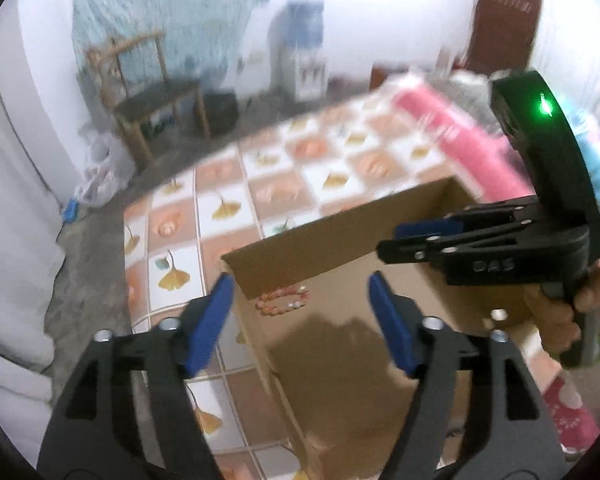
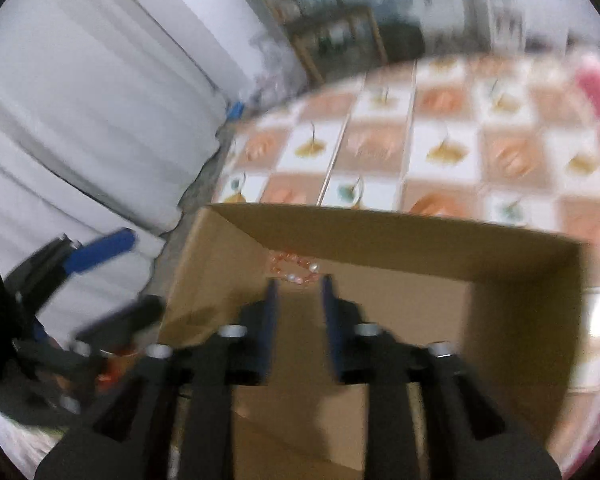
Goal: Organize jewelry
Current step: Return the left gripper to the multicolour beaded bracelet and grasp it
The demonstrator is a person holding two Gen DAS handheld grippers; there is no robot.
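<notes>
Bead bracelet (image 1: 284, 300): orange and pale beads, lying on the floor of an open cardboard box (image 1: 340, 236), in its far corner. Box stands on a counter (image 1: 220, 208) under a leaf-patterned cloth. Left claw (image 1: 302, 320): fingers wide apart, empty, above the box. Right claw (image 2: 298, 288): fingers narrowly apart, empty, tips just short of the bracelet.
</notes>
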